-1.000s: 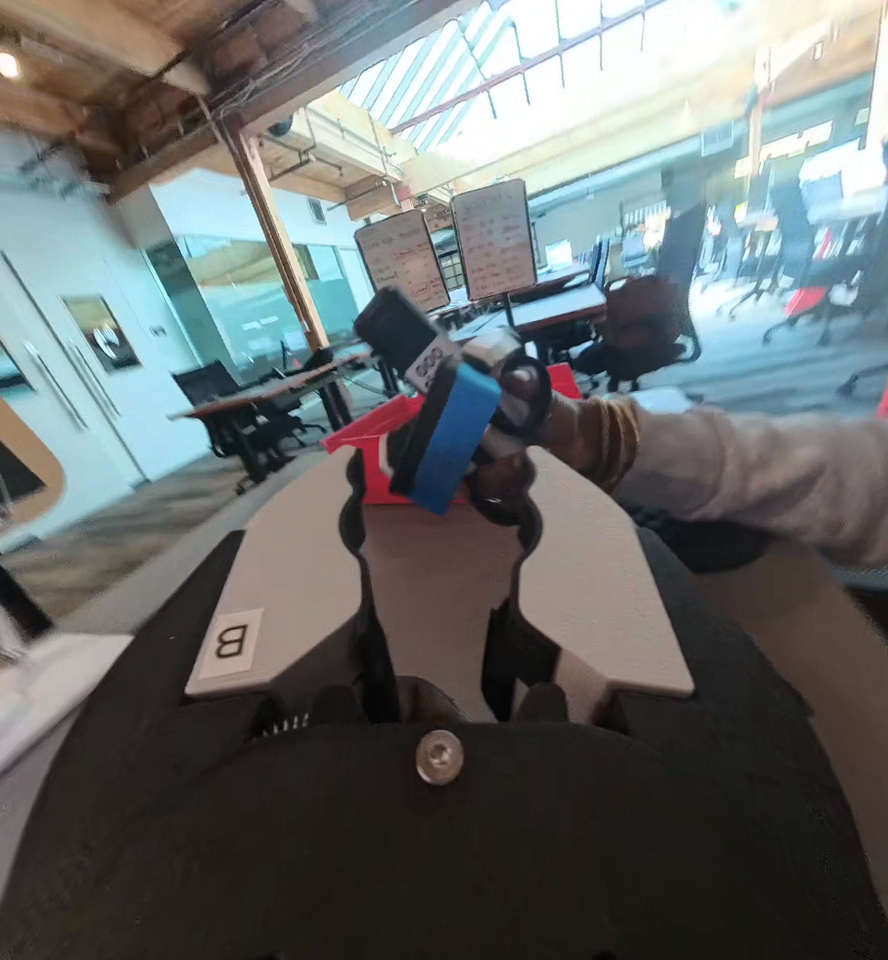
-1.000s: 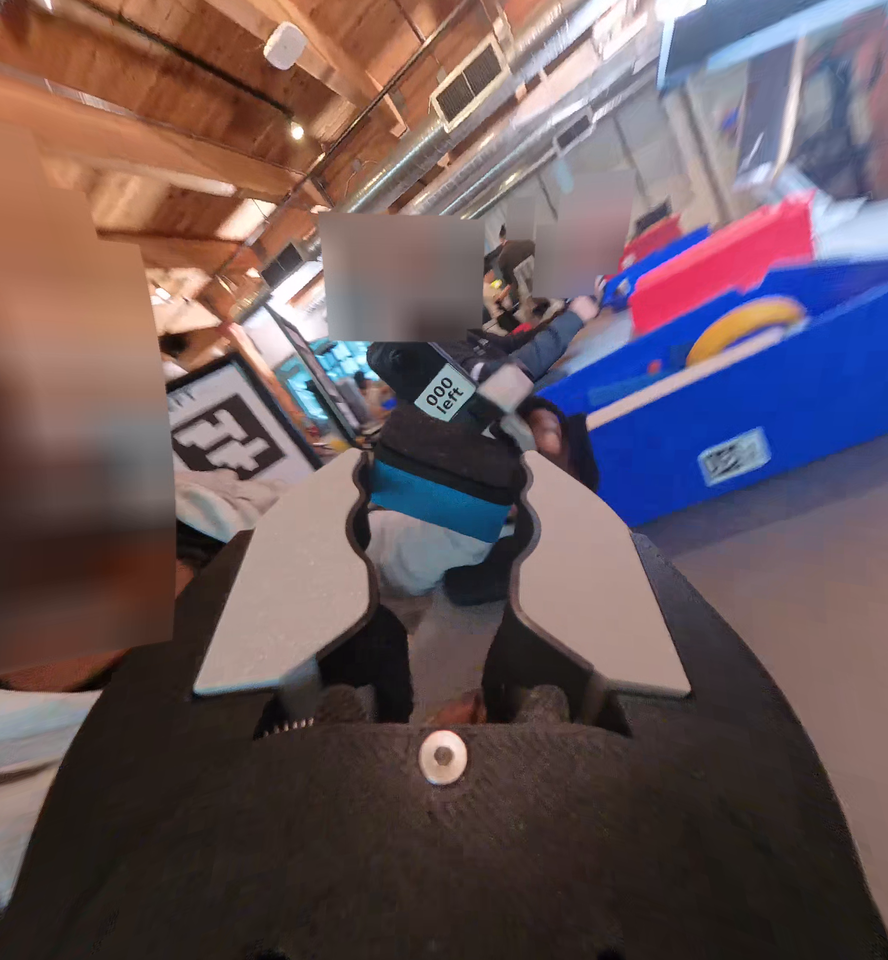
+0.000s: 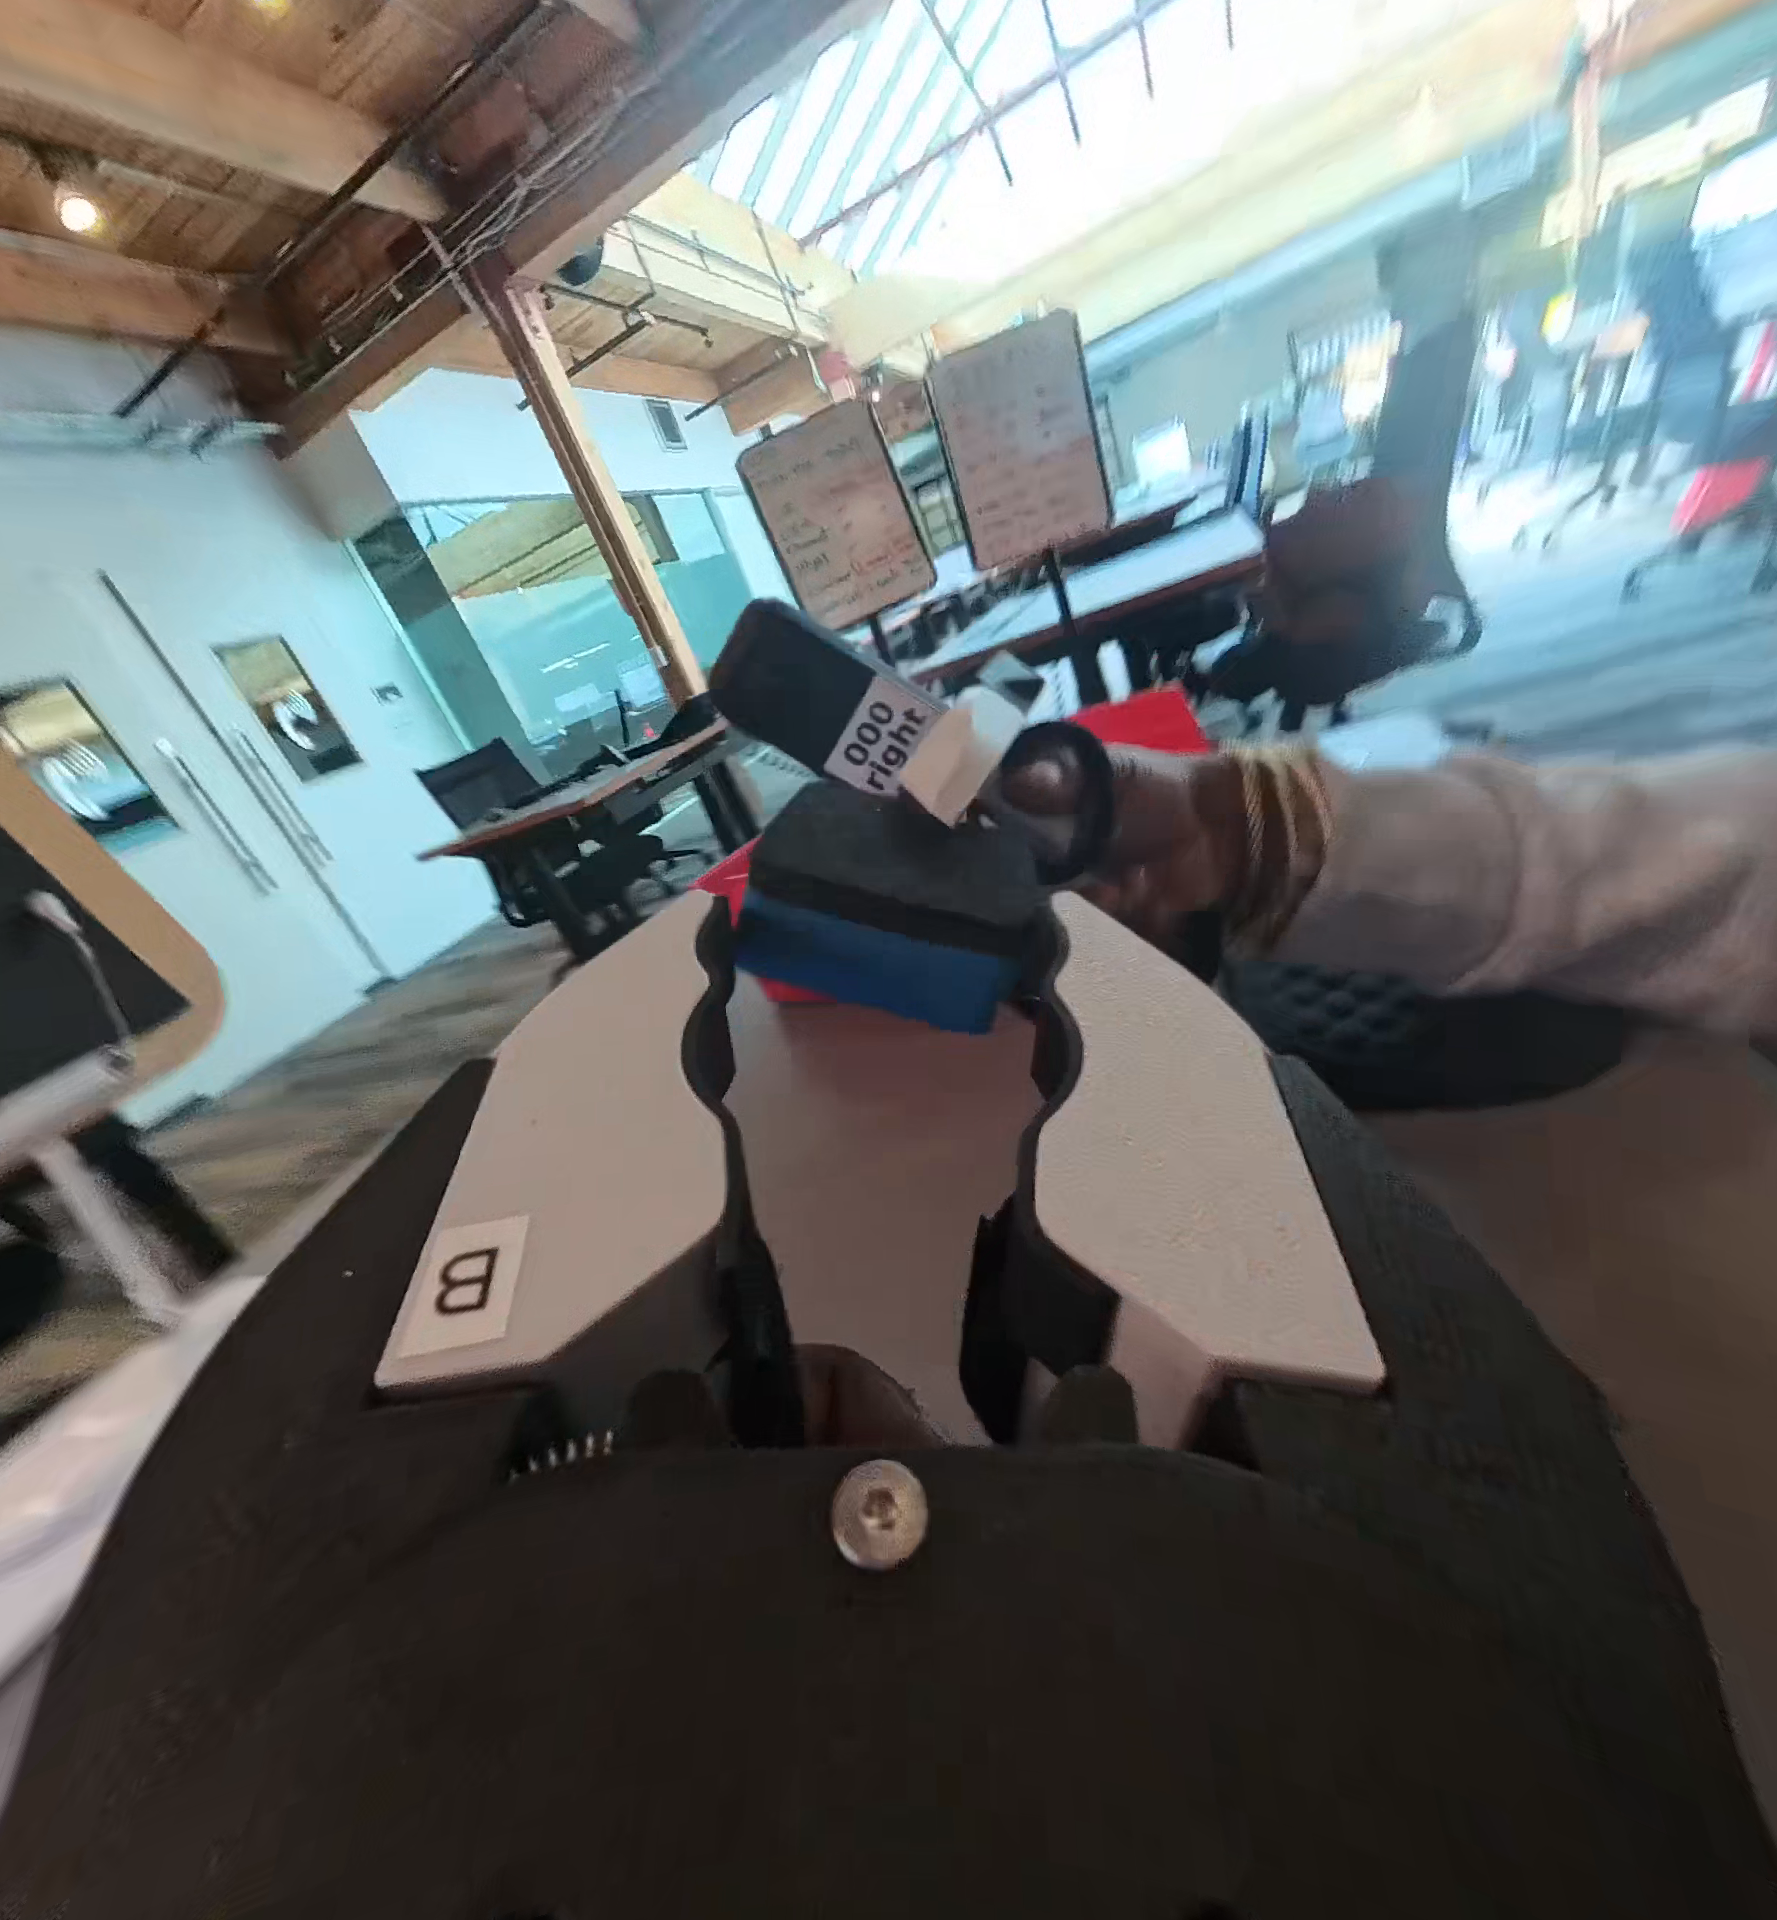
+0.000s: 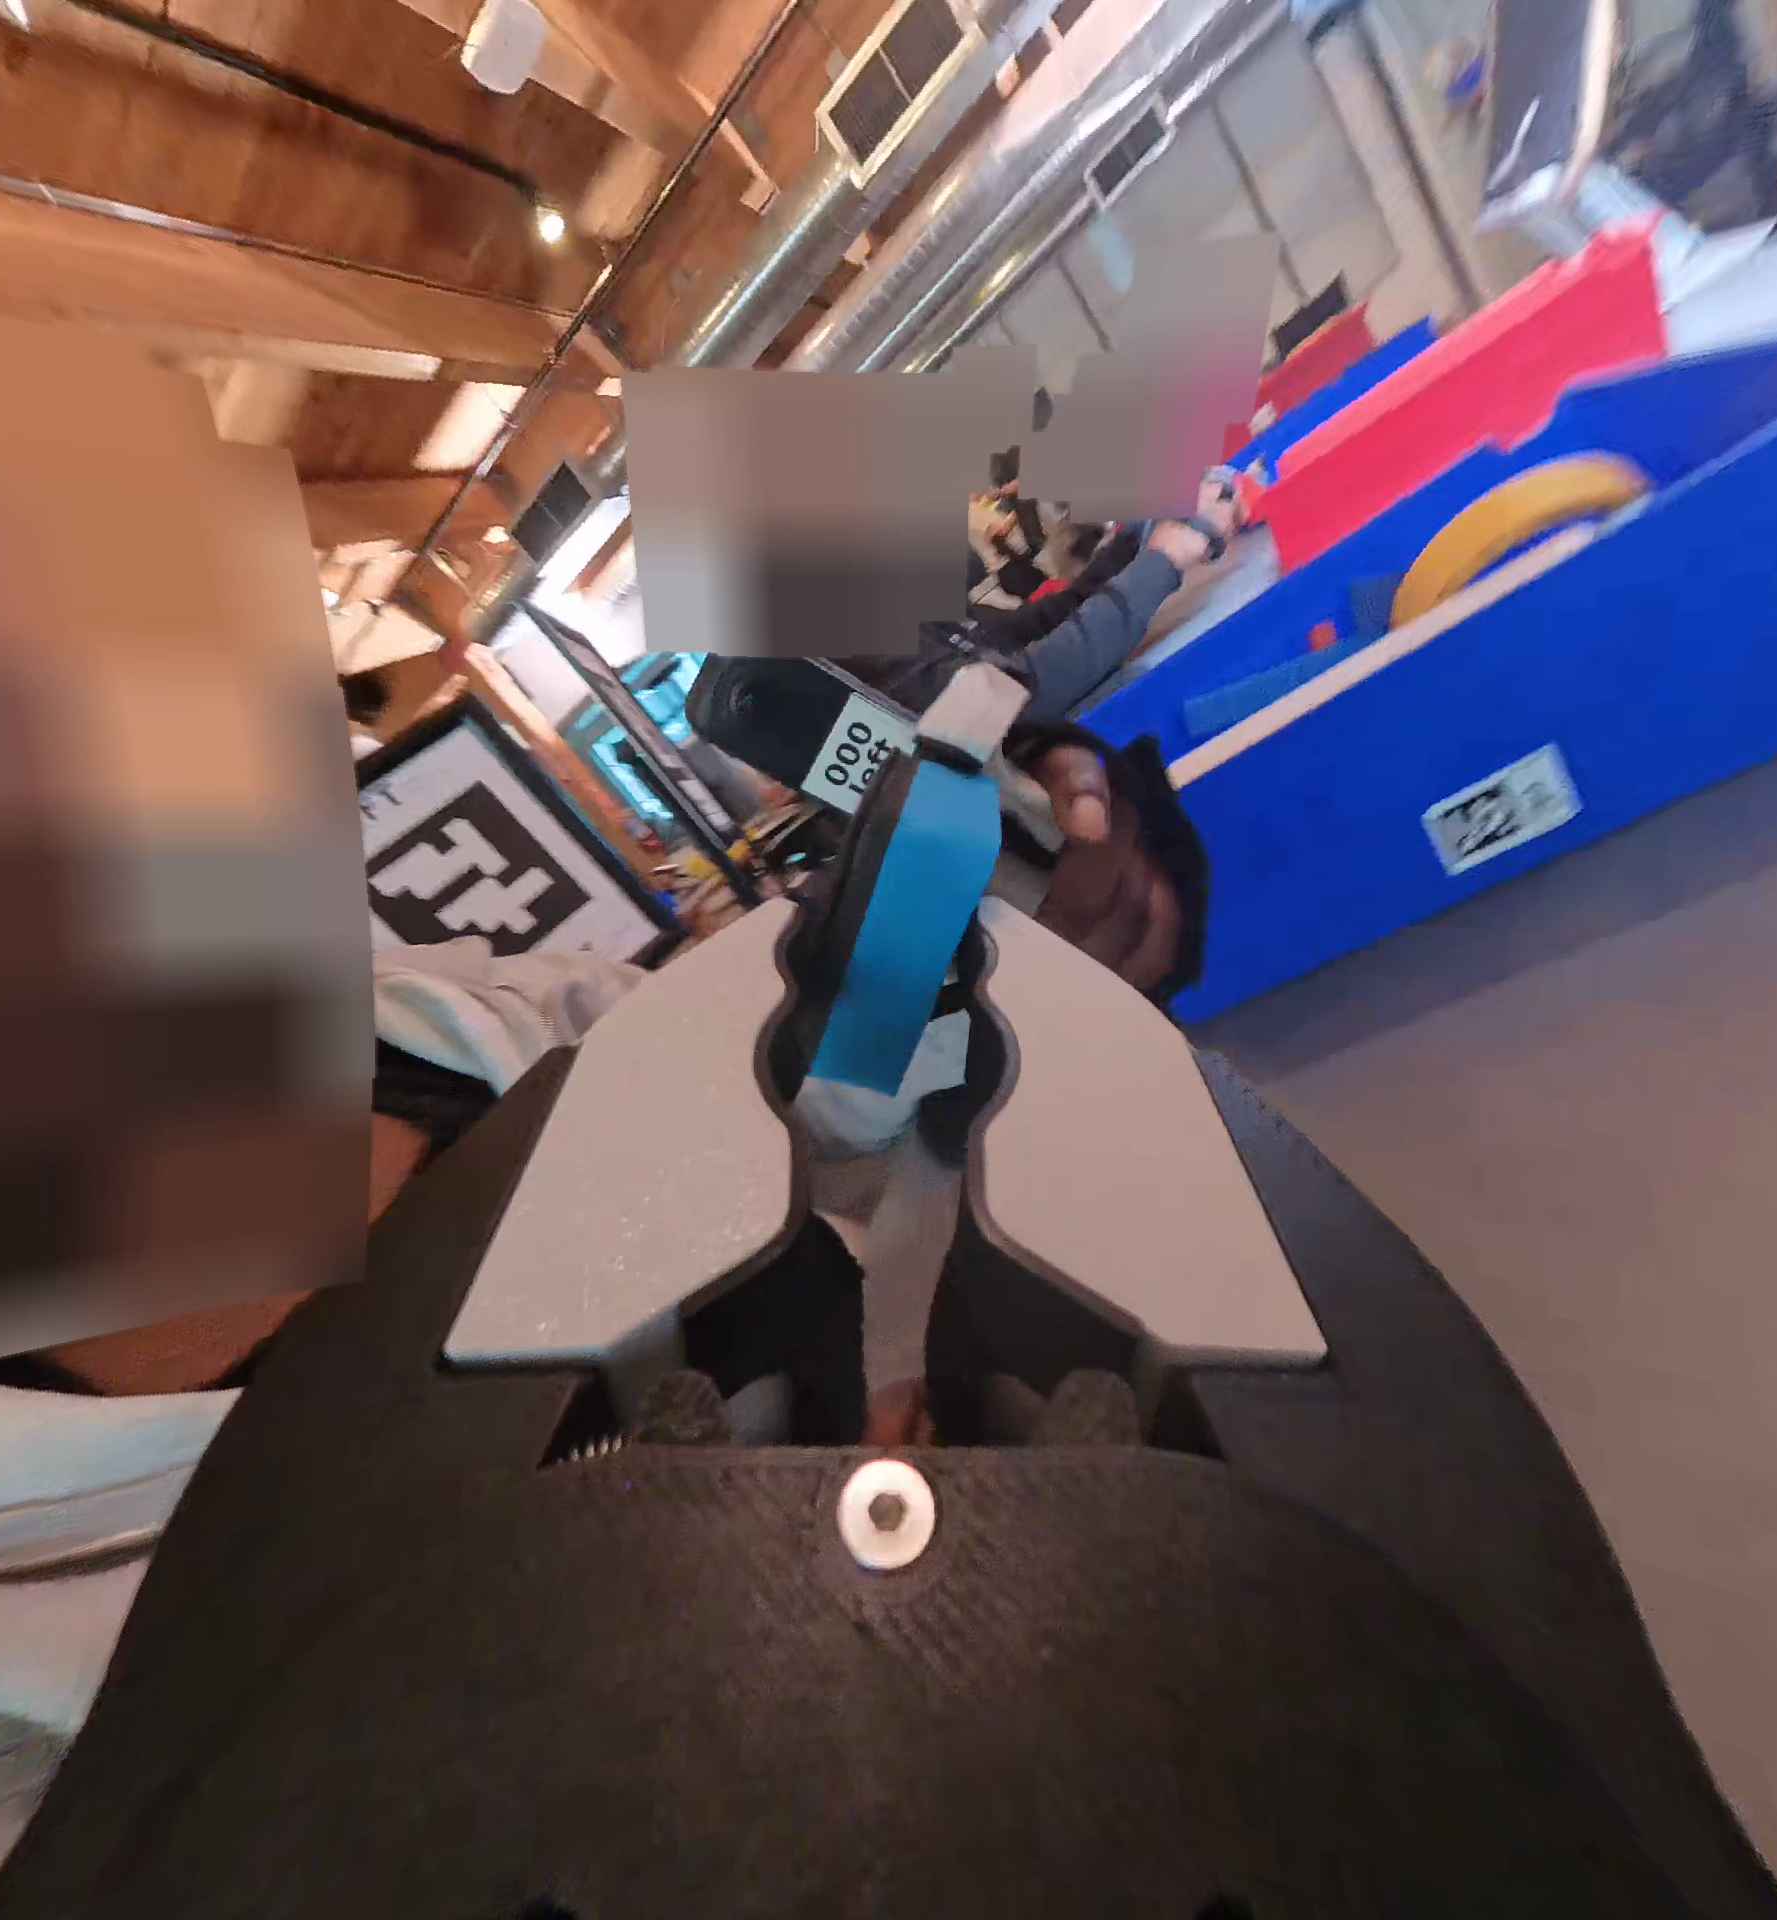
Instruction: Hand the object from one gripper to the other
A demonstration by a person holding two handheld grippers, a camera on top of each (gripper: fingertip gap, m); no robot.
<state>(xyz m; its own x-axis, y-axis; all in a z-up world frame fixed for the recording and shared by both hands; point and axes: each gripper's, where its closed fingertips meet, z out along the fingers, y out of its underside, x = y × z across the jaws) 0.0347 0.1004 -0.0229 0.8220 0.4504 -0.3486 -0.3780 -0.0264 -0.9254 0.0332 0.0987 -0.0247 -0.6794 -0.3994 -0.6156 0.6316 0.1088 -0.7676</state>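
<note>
blue-black eraser (image 3: pixel 879 940) between both grippers' fingers (image 3: pixel 1154 1049)

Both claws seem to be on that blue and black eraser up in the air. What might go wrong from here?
1. The left gripper holds the eraser only at its fingertips; a tug from the right gripper might pull it loose and drop it.
2. Both seem clamped on it, so if neither releases, the soft foam may twist or tear.

left gripper (image 3: pixel 879 977): grey fingers, black textured body, silver screw, white lettered sticker | right gripper (image 4: pixel 889 1003): same grey-on-black build | sleeve (image 3: pixel 1549 894): pale grey, gold bangles (image 3: pixel 1273 831)
</note>
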